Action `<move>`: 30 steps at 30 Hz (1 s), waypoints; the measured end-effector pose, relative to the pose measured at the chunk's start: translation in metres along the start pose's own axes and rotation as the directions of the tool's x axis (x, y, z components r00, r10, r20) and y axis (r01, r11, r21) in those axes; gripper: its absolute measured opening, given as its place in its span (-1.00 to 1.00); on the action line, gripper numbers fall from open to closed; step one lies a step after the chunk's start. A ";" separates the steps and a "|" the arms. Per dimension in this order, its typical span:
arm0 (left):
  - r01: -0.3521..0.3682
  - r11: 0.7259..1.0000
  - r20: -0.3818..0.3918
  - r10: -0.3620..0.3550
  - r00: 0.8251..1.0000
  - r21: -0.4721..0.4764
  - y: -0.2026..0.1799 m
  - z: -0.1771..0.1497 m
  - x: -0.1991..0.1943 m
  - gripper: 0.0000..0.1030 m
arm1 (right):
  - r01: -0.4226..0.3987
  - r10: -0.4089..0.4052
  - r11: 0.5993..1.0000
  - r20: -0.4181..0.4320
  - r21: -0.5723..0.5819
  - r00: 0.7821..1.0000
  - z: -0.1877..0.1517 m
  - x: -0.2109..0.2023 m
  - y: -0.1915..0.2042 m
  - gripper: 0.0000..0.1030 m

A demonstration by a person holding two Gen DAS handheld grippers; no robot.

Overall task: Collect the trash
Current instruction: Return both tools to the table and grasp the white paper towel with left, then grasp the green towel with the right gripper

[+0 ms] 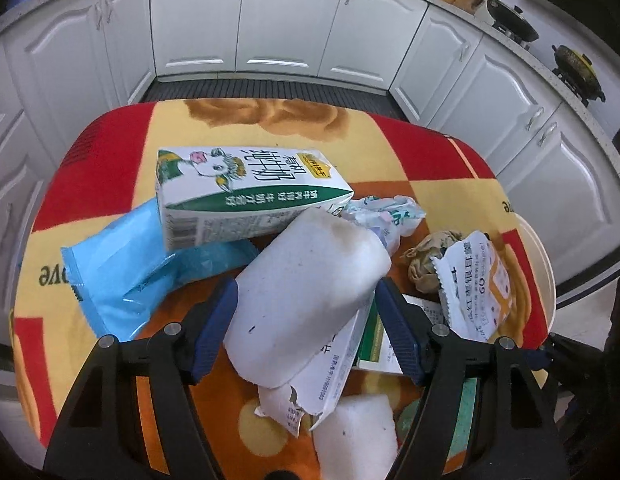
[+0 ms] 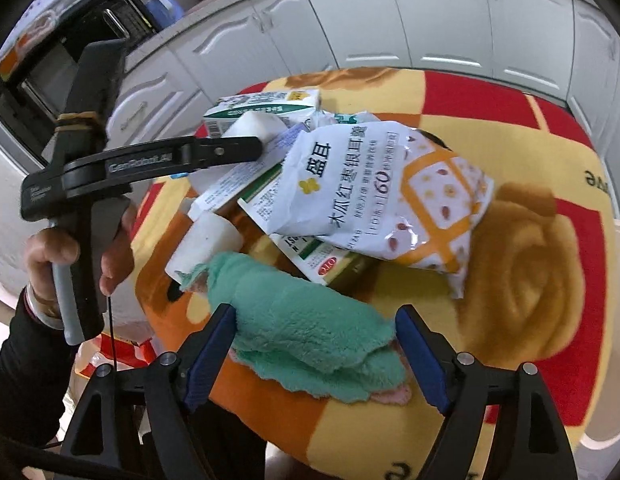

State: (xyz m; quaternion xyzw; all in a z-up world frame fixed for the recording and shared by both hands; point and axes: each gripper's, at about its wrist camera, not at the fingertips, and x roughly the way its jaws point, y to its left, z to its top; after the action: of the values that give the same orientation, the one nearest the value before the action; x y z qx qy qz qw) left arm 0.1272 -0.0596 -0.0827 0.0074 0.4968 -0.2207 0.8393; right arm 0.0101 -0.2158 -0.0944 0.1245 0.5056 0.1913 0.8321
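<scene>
A heap of trash lies on a table with a red, yellow and orange cloth (image 1: 109, 152). My left gripper (image 1: 305, 292) has its blue pads on both sides of a white foam block (image 1: 305, 292) and looks shut on it. Behind it lie a milk carton (image 1: 245, 192), a blue wrapper (image 1: 133, 272), a crumpled wrapper (image 1: 386, 216), a brown wad (image 1: 426, 260) and a white snack bag (image 1: 474, 280). In the right wrist view, my right gripper (image 2: 316, 332) has its pads on both sides of a green fluffy cloth (image 2: 310, 332). The snack bag (image 2: 390, 192) lies beyond it.
A second foam block (image 1: 358, 436) and flattened cartons (image 1: 330, 364) lie under the left gripper. A white bin rim (image 1: 542, 264) stands at the table's right edge. White kitchen cabinets (image 1: 281, 20) surround the table. The left hand-held gripper body (image 2: 109, 168) shows at left.
</scene>
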 end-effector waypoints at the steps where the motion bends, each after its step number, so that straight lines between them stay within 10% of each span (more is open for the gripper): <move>1: 0.000 1.000 0.003 0.000 1.000 0.005 0.000 0.000 0.000 0.25 | -0.012 0.012 1.000 -0.001 -0.006 1.000 -0.001 -0.001 0.001 0.43; 10: 0.008 1.000 0.052 -0.008 0.999 -0.004 0.002 -0.004 -0.026 -0.30 | -0.010 0.013 0.994 0.028 -0.111 1.000 -0.019 -0.017 0.020 -0.16; 30: 0.028 0.999 0.134 -0.031 0.990 0.027 -0.022 -0.021 -0.090 -0.35 | 0.027 -0.023 0.999 0.160 -0.020 0.987 -0.008 -0.066 -0.002 -0.23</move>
State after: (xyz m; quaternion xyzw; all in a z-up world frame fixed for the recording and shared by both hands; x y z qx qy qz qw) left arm 0.0643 -0.0423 -0.0134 -0.0043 0.4363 -0.2391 0.8674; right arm -0.0246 -0.2469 -0.0463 0.1238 0.4367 0.1758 0.8736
